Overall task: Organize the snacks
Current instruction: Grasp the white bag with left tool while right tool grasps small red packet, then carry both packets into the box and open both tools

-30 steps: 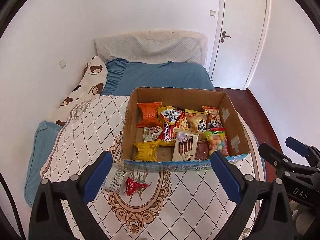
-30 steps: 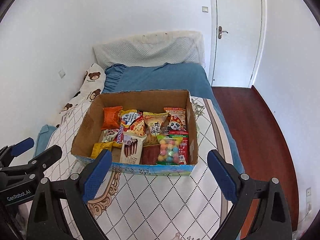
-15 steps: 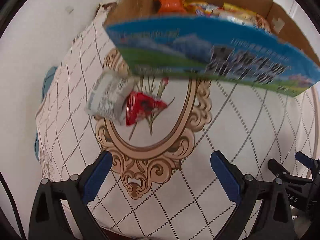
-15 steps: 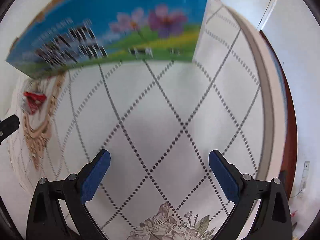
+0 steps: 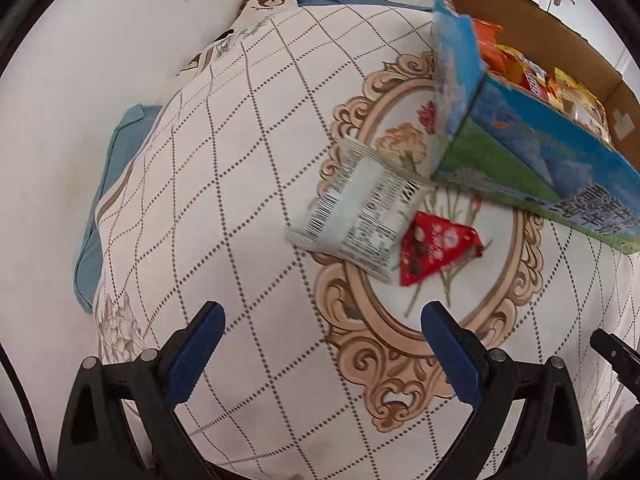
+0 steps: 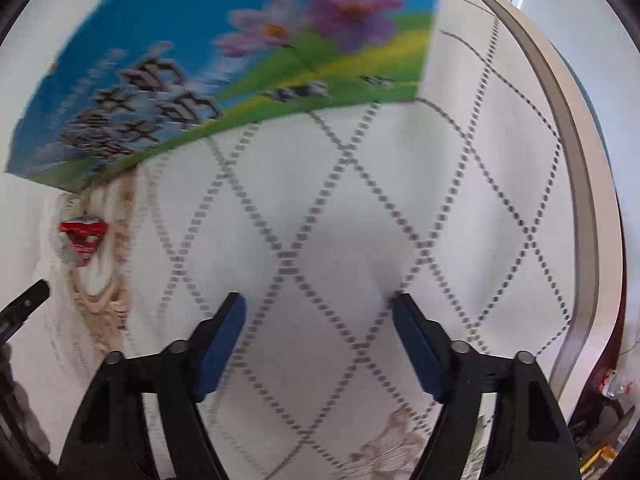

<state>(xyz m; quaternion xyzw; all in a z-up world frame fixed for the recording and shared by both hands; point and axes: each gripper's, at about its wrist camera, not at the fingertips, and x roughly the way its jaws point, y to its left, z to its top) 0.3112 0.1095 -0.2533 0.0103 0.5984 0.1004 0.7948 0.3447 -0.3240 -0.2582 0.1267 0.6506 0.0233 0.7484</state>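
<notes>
A white packet (image 5: 360,204) and red packet (image 5: 438,246) lie touching beside the snack box (image 5: 520,152) on the bed (image 5: 240,200). Left claw (image 5: 322,350) and right claw (image 6: 320,336) hover spread, empty.

Large dark Chinese characters run along the blue-and-green printed side of the cardboard box (image 5: 532,160), too blurred to read in either view. The white snack packet (image 5: 360,208) carries a barcode and fine print, probably an ingredients panel, also illegible.
</notes>
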